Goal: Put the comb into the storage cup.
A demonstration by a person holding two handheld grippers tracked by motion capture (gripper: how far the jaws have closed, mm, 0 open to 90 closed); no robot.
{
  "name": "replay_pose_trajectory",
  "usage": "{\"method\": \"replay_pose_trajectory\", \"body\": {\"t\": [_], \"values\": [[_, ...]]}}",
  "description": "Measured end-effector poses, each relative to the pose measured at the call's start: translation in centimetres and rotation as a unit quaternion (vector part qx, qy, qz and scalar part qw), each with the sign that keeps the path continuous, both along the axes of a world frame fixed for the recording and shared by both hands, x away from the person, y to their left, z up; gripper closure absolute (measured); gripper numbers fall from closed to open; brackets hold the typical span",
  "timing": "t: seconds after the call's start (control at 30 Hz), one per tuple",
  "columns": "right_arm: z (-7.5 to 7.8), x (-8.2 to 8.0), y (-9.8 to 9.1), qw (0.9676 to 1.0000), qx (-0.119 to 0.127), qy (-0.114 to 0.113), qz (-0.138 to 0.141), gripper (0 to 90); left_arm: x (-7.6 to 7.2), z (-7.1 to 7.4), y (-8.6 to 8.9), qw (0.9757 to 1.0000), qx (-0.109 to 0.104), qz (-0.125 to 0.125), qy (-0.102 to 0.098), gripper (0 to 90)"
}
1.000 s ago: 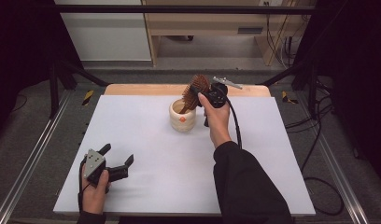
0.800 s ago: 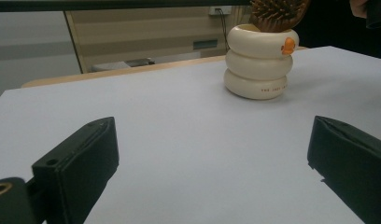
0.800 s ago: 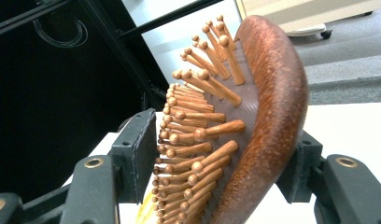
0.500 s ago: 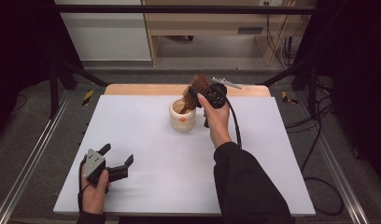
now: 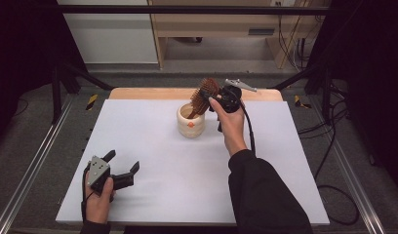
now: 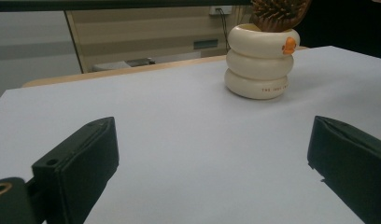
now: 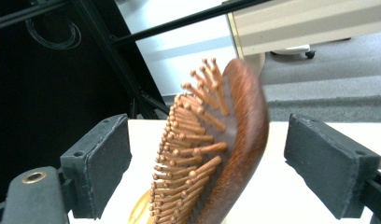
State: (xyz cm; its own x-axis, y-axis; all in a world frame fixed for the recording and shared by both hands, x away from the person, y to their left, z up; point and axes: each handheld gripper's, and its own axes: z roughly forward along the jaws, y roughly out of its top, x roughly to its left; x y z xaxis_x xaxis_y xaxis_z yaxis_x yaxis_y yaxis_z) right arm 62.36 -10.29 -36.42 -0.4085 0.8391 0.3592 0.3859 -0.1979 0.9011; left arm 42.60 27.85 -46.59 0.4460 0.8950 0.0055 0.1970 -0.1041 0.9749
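Hairbrush [image 5: 205, 95] stands handle-down in the cream ringed cup [image 5: 191, 123] near the table's far edge [image 5: 138, 93], between the right gripper's [image 7: 207, 163] just-opened jaws, untouched; left gripper [image 5: 120, 171] gapes over bare tabletop.

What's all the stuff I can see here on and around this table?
hairbrush: one, brown wood with bristle pins, standing handle-down in the cup, head between the right gripper's jaws, pads apart from it
cup: one, cream, ringed, orange mark, far middle of the table
table: one, white top, wooden far edge
cabinet: one, pale wood, behind the table
right gripper: one, black, at the brush head; its jaws have just been opening
left gripper: one, black, open, near left corner
right hand: dark sleeve
left hand: near edge
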Motion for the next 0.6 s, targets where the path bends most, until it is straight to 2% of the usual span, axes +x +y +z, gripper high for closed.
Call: {"method": "replay_pose_trajectory", "body": {"t": [0.3,0.37,0.47,0.6], "values": [[0.7,-0.7,-1.5,0.9998,-0.008,-0.009,-0.016,12.4,0.0,0.0,0.0,1.0000,0.000,0.001,0.000,2.0],[0.8,-0.8,-1.7,0.9995,-0.024,-0.009,-0.016,12.6,0.1,0.0,0.0,1.0000,0.000,0.001,0.000,2.1],[1.0,-1.0,-2.1,0.9997,-0.023,-0.013,-0.004,10.9,0.1,-0.1,0.0,1.0000,0.003,0.000,0.002,2.1],[1.5,-1.4,-2.3,0.9992,-0.029,-0.025,-0.004,11.3,0.0,-0.1,0.3,1.0000,-0.002,0.004,0.002,2.0]]}}
